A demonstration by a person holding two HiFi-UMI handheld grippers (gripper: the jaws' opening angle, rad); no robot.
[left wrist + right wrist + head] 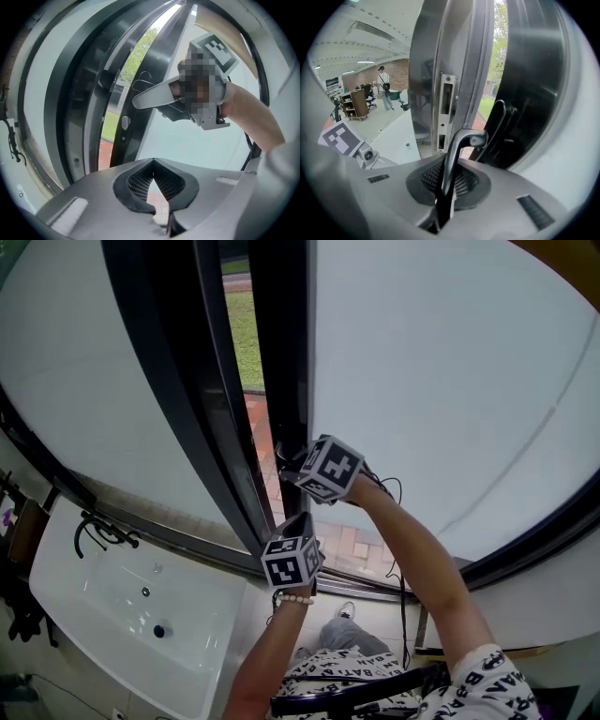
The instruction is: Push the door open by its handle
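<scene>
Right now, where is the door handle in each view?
Head view: centre, hidden under the right gripper.
Left gripper view: upper centre, at that gripper's tips, barely visible.
Right gripper view: lower centre, door handle clamped between the jaws.
Shared landmark: grass through the door gap.

Two grippers show: the left gripper and the right gripper. Each carries one marker cube, two in all: one at centre and one above it. There is one silver lever handle. Two frosted panes fill the head view, one at left and one at right. At lower left sits one white sink with one black faucet and one drain. Two bare arms reach up, left and right, with one bead bracelet. One distant person stands at upper left of the right gripper view.
</scene>
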